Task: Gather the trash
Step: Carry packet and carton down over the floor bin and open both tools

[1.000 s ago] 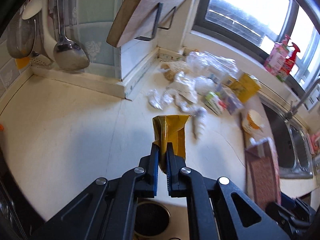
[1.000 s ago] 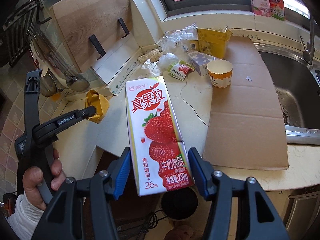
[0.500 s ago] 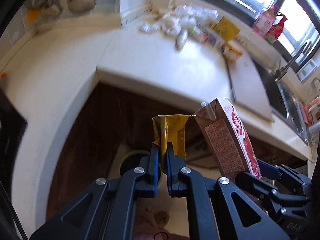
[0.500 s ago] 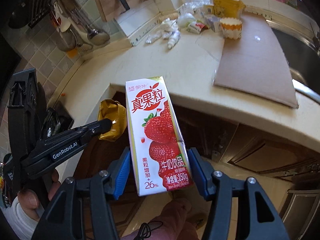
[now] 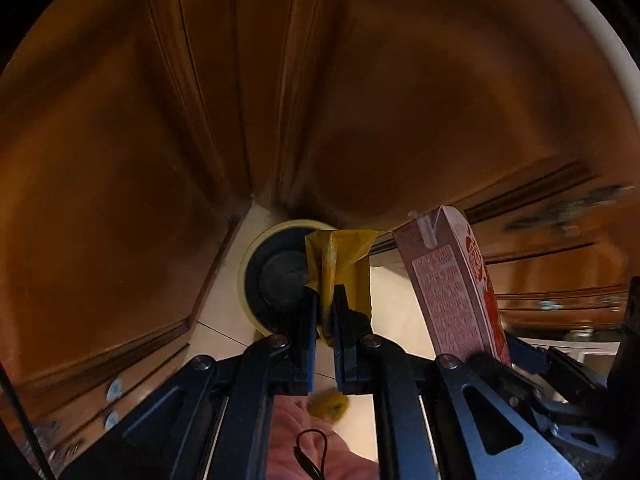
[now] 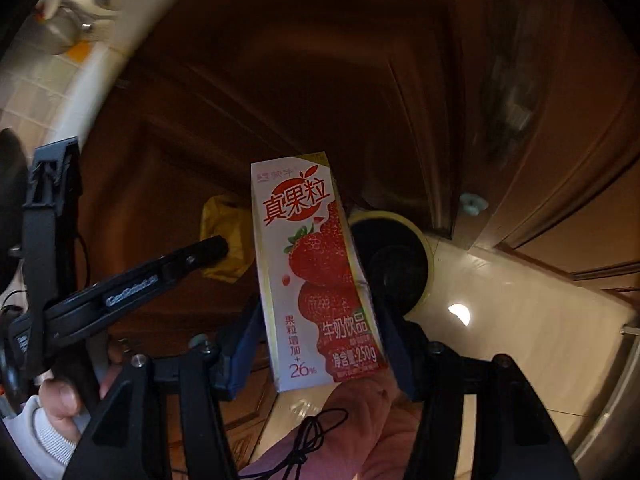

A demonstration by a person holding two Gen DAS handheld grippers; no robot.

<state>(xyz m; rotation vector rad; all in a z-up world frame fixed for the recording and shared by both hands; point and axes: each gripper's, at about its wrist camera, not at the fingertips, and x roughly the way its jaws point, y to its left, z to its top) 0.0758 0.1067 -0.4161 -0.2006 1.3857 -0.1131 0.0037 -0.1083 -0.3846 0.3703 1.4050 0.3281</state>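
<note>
My left gripper (image 5: pixel 323 300) is shut on a crumpled yellow wrapper (image 5: pixel 340 264) and holds it above a round yellow-rimmed trash bin (image 5: pixel 276 276) with a dark liner on the floor. My right gripper (image 6: pixel 320 320) is shut on a strawberry milk carton (image 6: pixel 316 272), held upright beside the bin (image 6: pixel 396 264). The carton also shows in the left wrist view (image 5: pixel 456 280), just right of the wrapper. The left gripper and the wrapper (image 6: pixel 220 232) show left of the carton in the right wrist view.
Dark brown wooden cabinet doors (image 5: pixel 160 120) stand close behind the bin. The floor is pale tile (image 6: pixel 520 320). The countertop edge (image 6: pixel 100 60) curves above at upper left. My pink-clad legs (image 6: pixel 352 440) are below the grippers.
Both grippers have dropped from counter height to below the counter edge and now point down at the trash bin. Each keeps its hold on its item.
</note>
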